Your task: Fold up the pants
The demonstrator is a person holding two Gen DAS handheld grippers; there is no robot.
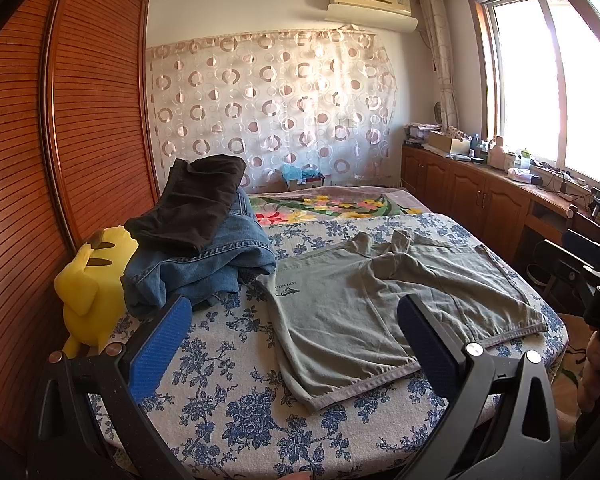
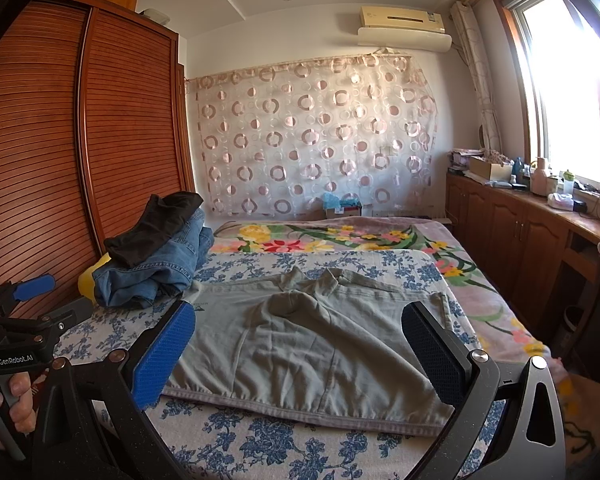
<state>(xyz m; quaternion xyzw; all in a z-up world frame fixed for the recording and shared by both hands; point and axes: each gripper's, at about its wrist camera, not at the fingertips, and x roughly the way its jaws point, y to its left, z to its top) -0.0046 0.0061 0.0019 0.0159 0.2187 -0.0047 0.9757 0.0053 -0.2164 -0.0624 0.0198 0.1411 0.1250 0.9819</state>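
Grey-green pants (image 1: 380,304) lie on the blue-flowered bedspread (image 1: 228,380), waistband toward me, the legs bunched at the far end. They also show in the right wrist view (image 2: 308,344). My left gripper (image 1: 292,332) is open and empty, hovering above the near left part of the pants. My right gripper (image 2: 300,344) is open and empty, held above the waistband. The right gripper shows at the right edge of the left wrist view (image 1: 584,276). The left gripper shows at the left edge of the right wrist view (image 2: 24,300).
A pile of blue jeans (image 1: 204,264) with a black garment (image 1: 192,200) on top sits at the bed's left. A yellow plush toy (image 1: 92,292) leans by the wooden wardrobe (image 1: 60,160). A cabinet counter (image 1: 500,176) with clutter runs under the window at right.
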